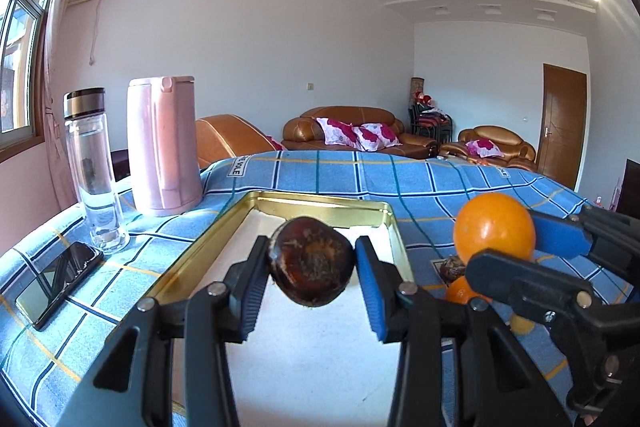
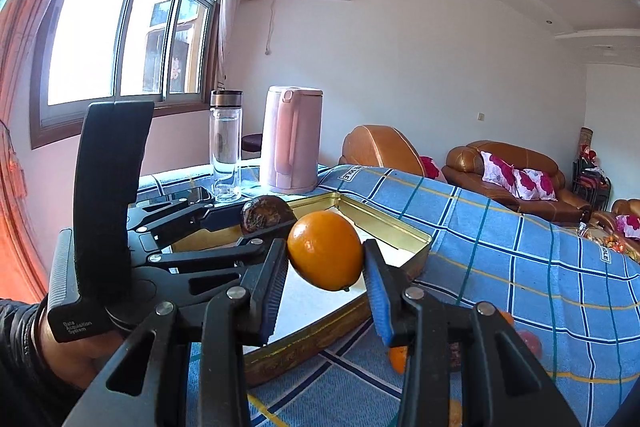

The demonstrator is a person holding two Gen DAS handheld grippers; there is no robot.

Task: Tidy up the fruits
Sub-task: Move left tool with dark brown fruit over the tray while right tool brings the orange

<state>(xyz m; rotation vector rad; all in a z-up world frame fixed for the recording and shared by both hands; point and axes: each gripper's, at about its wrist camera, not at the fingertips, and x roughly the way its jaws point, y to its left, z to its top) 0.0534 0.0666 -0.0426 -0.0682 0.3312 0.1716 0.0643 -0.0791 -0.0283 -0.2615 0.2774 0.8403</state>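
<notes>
My left gripper (image 1: 312, 267) is shut on a dark brown wrinkled fruit (image 1: 311, 261) and holds it above the gold-rimmed tin tray (image 1: 320, 205). My right gripper (image 2: 326, 267) is shut on an orange (image 2: 325, 250) and holds it above the tray's right edge (image 2: 400, 227). The orange (image 1: 494, 229) and right gripper also show in the left wrist view. The brown fruit (image 2: 266, 214) and left gripper show in the right wrist view. More fruits lie on the cloth right of the tray: an orange one (image 1: 460, 289) and a brown one (image 1: 452, 267).
A pink kettle (image 1: 162, 145), a glass bottle (image 1: 94, 169) and a phone (image 1: 60, 283) stand left of the tray on the blue checked cloth (image 1: 400, 179). Sofas (image 1: 352, 131) stand behind the table.
</notes>
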